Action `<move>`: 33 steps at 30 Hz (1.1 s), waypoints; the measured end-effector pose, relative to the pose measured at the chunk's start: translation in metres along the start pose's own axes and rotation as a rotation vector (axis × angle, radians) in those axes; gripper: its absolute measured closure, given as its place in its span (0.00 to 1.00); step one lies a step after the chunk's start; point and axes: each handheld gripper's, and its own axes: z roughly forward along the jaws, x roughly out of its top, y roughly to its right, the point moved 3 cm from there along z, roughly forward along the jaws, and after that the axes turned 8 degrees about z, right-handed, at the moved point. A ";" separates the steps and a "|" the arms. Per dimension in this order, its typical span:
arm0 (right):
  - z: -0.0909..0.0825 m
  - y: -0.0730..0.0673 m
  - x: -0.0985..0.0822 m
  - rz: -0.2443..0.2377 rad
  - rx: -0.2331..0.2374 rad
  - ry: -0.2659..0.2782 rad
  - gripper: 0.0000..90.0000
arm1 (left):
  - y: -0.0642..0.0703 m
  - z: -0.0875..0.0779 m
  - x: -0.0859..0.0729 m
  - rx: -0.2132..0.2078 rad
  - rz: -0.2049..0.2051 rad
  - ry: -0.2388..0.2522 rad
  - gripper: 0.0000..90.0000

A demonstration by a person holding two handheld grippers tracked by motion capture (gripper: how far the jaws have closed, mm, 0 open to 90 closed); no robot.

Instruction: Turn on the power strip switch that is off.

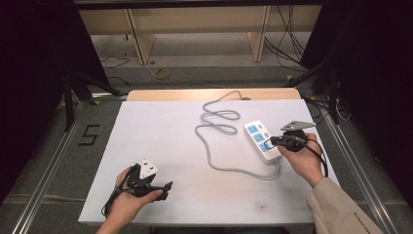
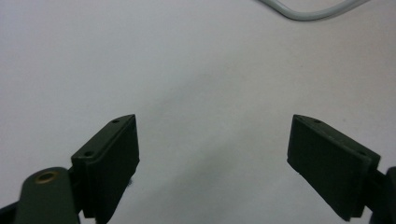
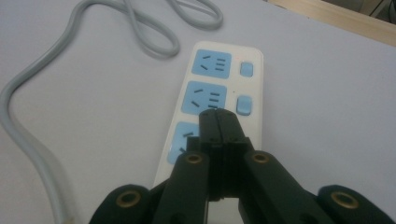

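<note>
Two tools are at work over the white worktop (image 1: 160, 146). The right tool (image 3: 218, 116) has its jaws pressed flat together with nothing between them, tips poised over the power strip (image 3: 219, 100), just above the nearest of its three pale-blue sockets; I cannot tell if they touch it. That strip lies toward the right edge of the worktop, a smooth white plastic bar with rounded corners and small blue rocker switches beside its sockets. Its grey rubbery cord (image 1: 216, 122) snakes off in loose loops toward the far edge. The left tool (image 2: 212, 154) sits spread wide, matt black pads gaping over bare surface, well apart from the strip. I'd judge the job barely begun: the strip lies flat, ungripped, and any pressing or moving is yet to come.
</note>
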 end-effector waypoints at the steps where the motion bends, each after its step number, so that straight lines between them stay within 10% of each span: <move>1: 0.002 0.001 0.002 -0.001 -0.003 -0.005 1.00 | 0.000 0.000 0.000 0.000 0.002 0.000 0.18; 33: 0.054 0.019 0.032 0.015 -0.067 -0.157 1.00 | 0.000 0.002 0.000 -0.003 -0.008 -0.004 0.18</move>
